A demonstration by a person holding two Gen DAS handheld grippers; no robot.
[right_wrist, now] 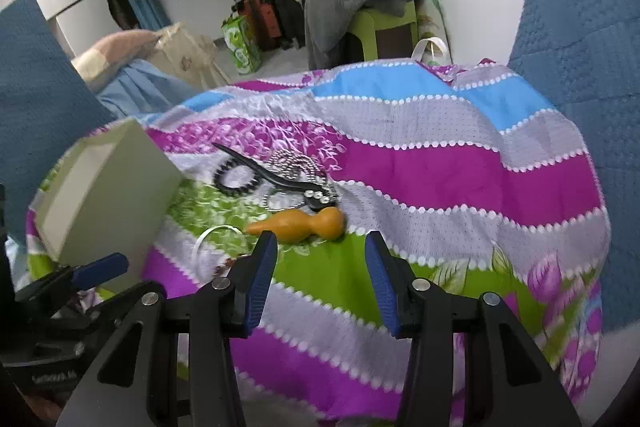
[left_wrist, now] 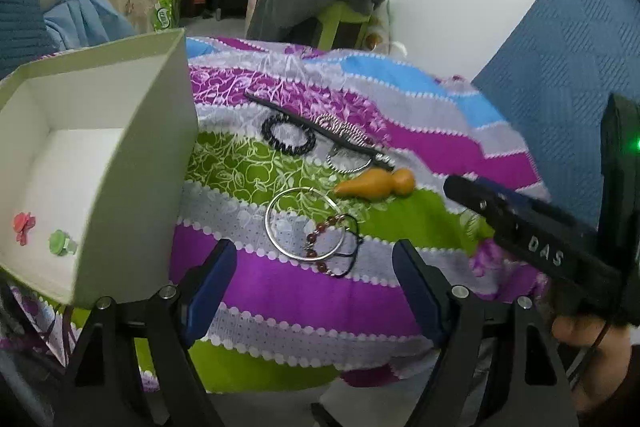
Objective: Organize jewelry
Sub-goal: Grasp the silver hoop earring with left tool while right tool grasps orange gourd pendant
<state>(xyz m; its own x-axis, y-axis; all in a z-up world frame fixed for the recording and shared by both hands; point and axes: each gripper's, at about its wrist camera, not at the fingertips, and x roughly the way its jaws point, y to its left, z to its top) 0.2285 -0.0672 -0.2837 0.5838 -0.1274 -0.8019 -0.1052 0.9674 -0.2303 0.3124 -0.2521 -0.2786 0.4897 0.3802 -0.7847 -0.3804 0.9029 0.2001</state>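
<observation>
Two claws hang over a bed with a stripy cloth (left_wrist: 304,291). The left claw (left_wrist: 314,259) is spread wide, and nothing is between its blue fingers (left_wrist: 212,279). The right claw (right_wrist: 320,247) is partly spread, and it holds nothing too.

A white box (left_wrist: 132,163) sits just to the left of the left claw. Two small things lie inside it already: a red flower piece (left_wrist: 23,225) and a green ring (left_wrist: 62,242). So some of the tidying looks done, and more is left.

Right in front of the left claw lies a silver bangle (left_wrist: 306,223), with a string of red beads (left_wrist: 320,243) lying across it. A bit further out is a yellow gourd (left_wrist: 376,183). Past that are a black curly hair band (left_wrist: 289,135), a long black hair clip (left_wrist: 316,131) and a silver bead chain (left_wrist: 348,147), all tangled close together.

In the right claw's view, the gourd sits just past the fingertips, a little to the left.

It looks like the step now is reaching down for the next piece. The left claw seems lined up with the bangle and beads. The bangle is thin and flat, so the fingers need to go low and pinch its rim. The beads may come up with it. The right claw must close more to hold the smooth gourd.
</observation>
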